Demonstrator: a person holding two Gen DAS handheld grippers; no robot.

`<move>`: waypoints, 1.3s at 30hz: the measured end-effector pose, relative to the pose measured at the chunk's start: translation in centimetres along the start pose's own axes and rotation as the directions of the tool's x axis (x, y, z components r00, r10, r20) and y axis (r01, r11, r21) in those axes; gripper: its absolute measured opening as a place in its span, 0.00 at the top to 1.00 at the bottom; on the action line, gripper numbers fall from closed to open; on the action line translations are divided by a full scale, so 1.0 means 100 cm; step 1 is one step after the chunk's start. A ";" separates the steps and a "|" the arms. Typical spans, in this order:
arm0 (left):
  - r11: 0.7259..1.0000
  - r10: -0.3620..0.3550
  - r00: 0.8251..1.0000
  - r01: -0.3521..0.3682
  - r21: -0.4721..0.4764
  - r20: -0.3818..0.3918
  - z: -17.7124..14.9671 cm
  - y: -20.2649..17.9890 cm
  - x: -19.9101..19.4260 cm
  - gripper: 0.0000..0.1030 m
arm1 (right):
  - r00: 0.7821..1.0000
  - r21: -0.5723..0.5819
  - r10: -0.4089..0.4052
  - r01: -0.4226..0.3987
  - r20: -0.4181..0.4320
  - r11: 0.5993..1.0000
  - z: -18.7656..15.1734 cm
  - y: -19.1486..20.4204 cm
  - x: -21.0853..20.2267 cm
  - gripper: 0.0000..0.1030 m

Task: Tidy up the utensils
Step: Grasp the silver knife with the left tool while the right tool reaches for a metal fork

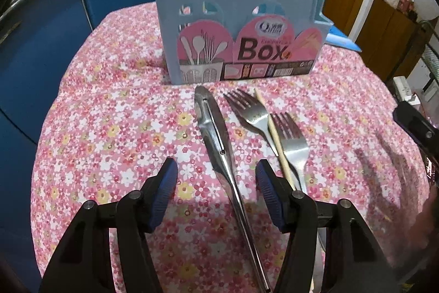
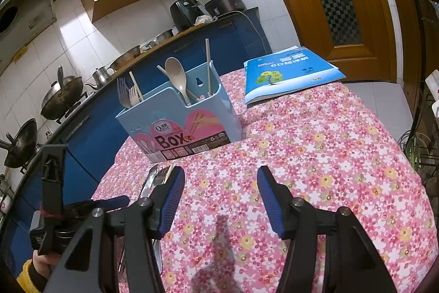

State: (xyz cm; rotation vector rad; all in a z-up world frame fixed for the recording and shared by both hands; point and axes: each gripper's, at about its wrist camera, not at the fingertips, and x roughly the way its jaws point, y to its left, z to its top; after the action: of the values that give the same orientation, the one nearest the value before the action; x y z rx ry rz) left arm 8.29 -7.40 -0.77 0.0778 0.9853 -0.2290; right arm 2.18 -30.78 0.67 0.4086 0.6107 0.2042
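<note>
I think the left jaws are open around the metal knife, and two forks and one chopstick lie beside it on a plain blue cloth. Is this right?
Not quite: the cloth is pink with small flowers, not plain blue, as the left wrist view shows. The rest holds: the left gripper has its jaws open around the metal knife, with two forks and one chopstick beside it.

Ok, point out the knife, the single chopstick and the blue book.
knife [image 1: 212, 125]: left wrist view, on its blade.
chopstick [image 1: 274, 136]: left wrist view, mid-shaft, where it crosses the forks.
blue book [image 2: 288, 73]: right wrist view, middle of its cover.
</note>
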 end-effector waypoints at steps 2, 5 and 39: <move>1.000 0.004 1.000 -0.004 0.008 -0.009 0.003 -0.001 0.002 0.40 | 1.000 0.004 0.001 -0.001 -0.001 1.000 0.000 -0.001 0.000 0.43; 1.000 0.006 1.000 -0.005 0.026 -0.030 0.010 -0.003 0.006 0.40 | 1.000 0.010 0.005 -0.005 -0.004 1.000 -0.001 -0.002 0.001 0.43; 0.971 -0.164 0.971 0.190 -0.144 0.172 -0.010 0.055 -0.044 0.83 | 0.990 -0.071 0.031 -0.041 -0.140 0.997 -0.013 0.049 0.029 0.43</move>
State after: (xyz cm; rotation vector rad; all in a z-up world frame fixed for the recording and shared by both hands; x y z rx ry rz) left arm 6.43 -1.17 2.12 -0.1743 0.8482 -0.3144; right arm 3.35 -25.04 0.32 0.3364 0.7309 0.2908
